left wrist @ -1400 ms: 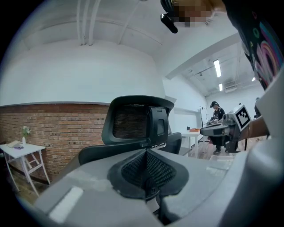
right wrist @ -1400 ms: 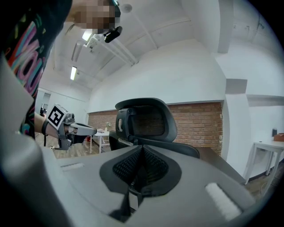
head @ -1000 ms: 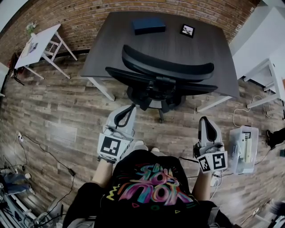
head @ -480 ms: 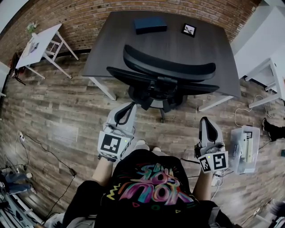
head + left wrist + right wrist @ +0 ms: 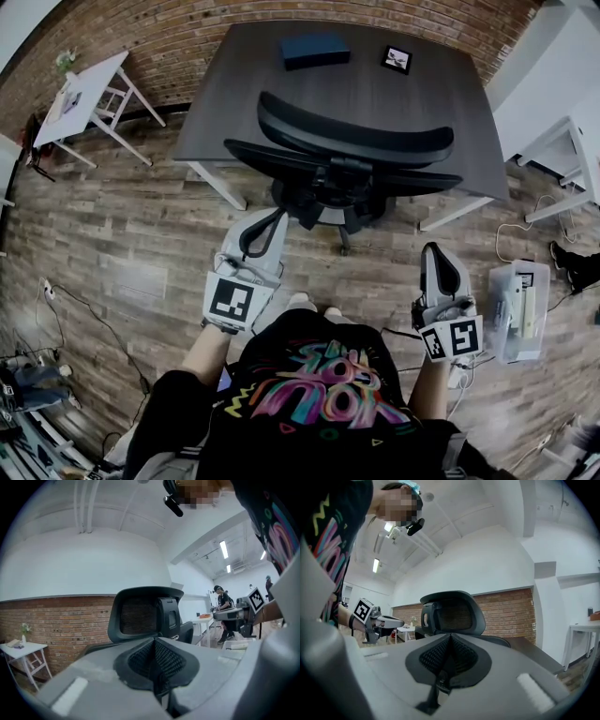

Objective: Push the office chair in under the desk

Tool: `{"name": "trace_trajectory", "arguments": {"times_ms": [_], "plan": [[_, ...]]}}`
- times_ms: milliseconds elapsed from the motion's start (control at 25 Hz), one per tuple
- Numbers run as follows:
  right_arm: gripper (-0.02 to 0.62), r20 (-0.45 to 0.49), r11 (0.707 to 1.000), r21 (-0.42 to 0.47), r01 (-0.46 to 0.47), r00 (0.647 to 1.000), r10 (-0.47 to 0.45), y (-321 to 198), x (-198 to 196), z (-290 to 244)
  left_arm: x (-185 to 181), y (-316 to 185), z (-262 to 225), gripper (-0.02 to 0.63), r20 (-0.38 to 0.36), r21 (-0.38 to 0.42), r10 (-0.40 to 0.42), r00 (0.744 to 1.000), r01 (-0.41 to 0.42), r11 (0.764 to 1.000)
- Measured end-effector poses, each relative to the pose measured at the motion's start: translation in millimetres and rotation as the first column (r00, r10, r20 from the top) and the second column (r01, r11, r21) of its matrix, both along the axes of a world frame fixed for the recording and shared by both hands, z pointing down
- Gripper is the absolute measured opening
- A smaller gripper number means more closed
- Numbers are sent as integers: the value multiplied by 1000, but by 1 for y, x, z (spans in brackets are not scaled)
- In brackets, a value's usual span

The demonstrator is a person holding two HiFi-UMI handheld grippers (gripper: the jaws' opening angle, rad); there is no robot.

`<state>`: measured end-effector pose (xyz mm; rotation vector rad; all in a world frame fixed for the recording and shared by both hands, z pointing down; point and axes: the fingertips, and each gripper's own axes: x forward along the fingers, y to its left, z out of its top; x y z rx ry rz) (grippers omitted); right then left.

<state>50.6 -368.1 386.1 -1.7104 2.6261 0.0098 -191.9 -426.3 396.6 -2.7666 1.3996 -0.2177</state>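
Observation:
A black office chair (image 5: 352, 155) stands at the near edge of the dark desk (image 5: 412, 89), its curved headrest over the desktop and its base under the front edge. The chair's headrest (image 5: 143, 613) fills the middle of the left gripper view, and the headrest (image 5: 452, 613) shows again in the right gripper view. My left gripper (image 5: 265, 223) is shut and empty, just short of the chair's left rear. My right gripper (image 5: 435, 253) is shut and empty, farther back at the right, apart from the chair.
On the desk lie a dark blue box (image 5: 315, 51) and a small framed picture (image 5: 397, 60). A white side table (image 5: 84, 94) stands at the left, white furniture (image 5: 572, 150) at the right. A clear plastic bin (image 5: 514, 311) and cables lie on the wood floor (image 5: 112, 244).
The left gripper has edged slightly forward toward the chair. The chair and the right gripper have hardly moved.

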Motion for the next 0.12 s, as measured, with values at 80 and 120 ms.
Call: {"name": "trace_trajectory", "arguments": {"times_ms": [80,120], "plan": [[-2,3,1000,4,-6,1000,6,0,0,0,1,1,1,2,-6,-6,7,1000,-7,1000],[-2,4,1000,6,-8,1000,8,0,1,-1,1,2,2,2,-7,-9,11,1000,-11,1000]]}}
